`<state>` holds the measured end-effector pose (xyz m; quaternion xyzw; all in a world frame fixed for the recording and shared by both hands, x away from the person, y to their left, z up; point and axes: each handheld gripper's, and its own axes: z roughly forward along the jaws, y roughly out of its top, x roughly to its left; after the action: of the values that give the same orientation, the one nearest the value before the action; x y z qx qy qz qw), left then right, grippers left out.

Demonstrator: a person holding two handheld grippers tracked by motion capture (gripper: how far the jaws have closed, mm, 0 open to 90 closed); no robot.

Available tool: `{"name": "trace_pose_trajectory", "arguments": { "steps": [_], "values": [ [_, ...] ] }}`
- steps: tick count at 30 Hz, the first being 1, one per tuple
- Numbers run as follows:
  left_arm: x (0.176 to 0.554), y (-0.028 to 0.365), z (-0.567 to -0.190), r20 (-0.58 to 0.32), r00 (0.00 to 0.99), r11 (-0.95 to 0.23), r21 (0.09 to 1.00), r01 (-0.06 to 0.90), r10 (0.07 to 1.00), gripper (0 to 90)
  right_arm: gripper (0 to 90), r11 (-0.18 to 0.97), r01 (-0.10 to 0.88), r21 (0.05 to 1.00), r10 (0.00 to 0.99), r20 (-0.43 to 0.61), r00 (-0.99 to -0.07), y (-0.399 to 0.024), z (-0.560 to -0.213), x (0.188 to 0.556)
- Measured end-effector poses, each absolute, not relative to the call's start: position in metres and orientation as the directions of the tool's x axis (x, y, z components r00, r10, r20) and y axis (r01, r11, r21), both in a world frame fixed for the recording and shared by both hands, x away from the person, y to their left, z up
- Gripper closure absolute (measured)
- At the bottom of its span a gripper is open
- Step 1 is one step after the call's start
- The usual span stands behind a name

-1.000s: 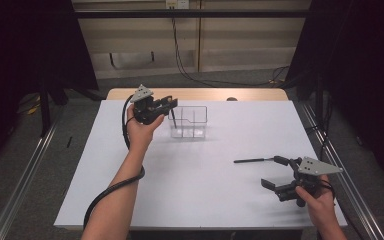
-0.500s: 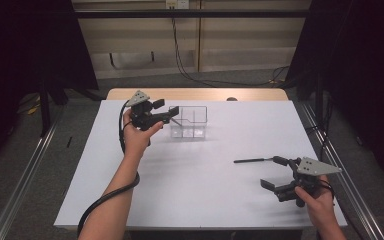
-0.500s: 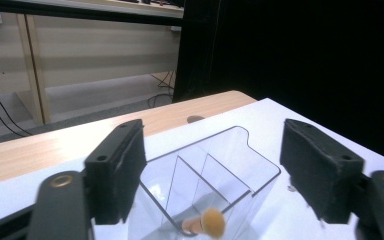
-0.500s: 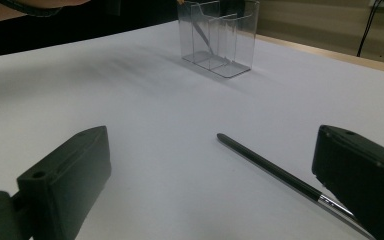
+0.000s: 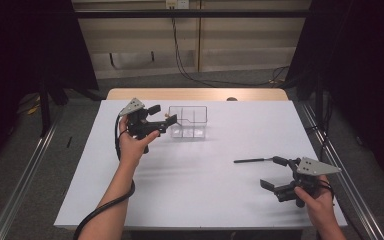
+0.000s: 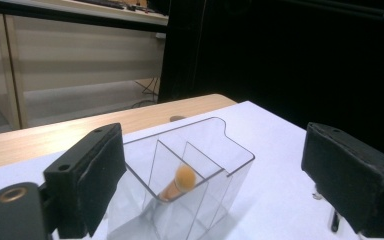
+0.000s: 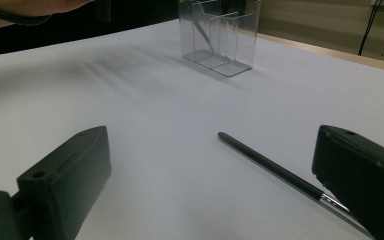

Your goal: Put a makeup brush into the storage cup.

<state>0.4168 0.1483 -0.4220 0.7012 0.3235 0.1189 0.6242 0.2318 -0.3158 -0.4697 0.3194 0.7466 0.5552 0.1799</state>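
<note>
Room: dark curtains both sides, pale wall w/ cables at back, grey floor, metal rails along floor.
Surface [image 5: 190, 200]: white top, wooden strip at far edge.
Organizer [image 5: 190, 122]: clear plastic box w/ dividers, far-centre of surface, upright. Also seen close in left gripper view [image 6: 190, 170] and far off in right gripper view [image 7: 220, 35].
Brush [image 6: 179, 182]: orange, rounded tip up, standing tilted inside one organizer compartment, leaning on a divider. Free of the gripper pads. In high view a small orange bit shows at the organizer's left rim [image 5: 167, 115].
Left gripper [image 5: 161, 116]: held up just left of organizer, pointing at it. Jaws have just been opening; now wide apart, nothing between pads. In its own view [image 6: 215, 180] the organizer sits between the jaws but farther off, not touched.
Pen [image 5: 252, 160]: thin black stick, lying flat on surface at right, well apart from organizer. In right gripper view [image 7: 275, 172] it runs diagonally, silver end near the right-hand jaw; contact there – can't tell.
Right gripper [image 5: 276, 172]: low over surface near front-right, jaws spread, nothing gripped. Pen end just beside its far jaw.
Hands: left [image 5: 132, 145] wraps left gripper body; right [image 5: 316, 197] holds right gripper from below.
Cable [image 5: 105, 207]: black, trails from left gripper along forearm.
</note>
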Motion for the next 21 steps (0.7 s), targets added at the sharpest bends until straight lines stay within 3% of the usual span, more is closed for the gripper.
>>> {"name": "trace_pose_trajectory", "arguments": {
  "steps": [13,21],
  "values": [
    [0.400,0.162,-0.428,-0.199,0.786,-0.035,0.962,0.270,0.586,0.5,1.8,0.182,0.274,0.945,0.675,0.082,-0.733,-0.314,-0.469,0.231],
    [0.388,0.172,-0.436,-0.175,0.806,-0.056,0.967,0.250,0.566,0.0,1.8,0.183,0.273,0.944,0.675,0.081,-0.733,-0.314,-0.469,0.231]
  ]
}}
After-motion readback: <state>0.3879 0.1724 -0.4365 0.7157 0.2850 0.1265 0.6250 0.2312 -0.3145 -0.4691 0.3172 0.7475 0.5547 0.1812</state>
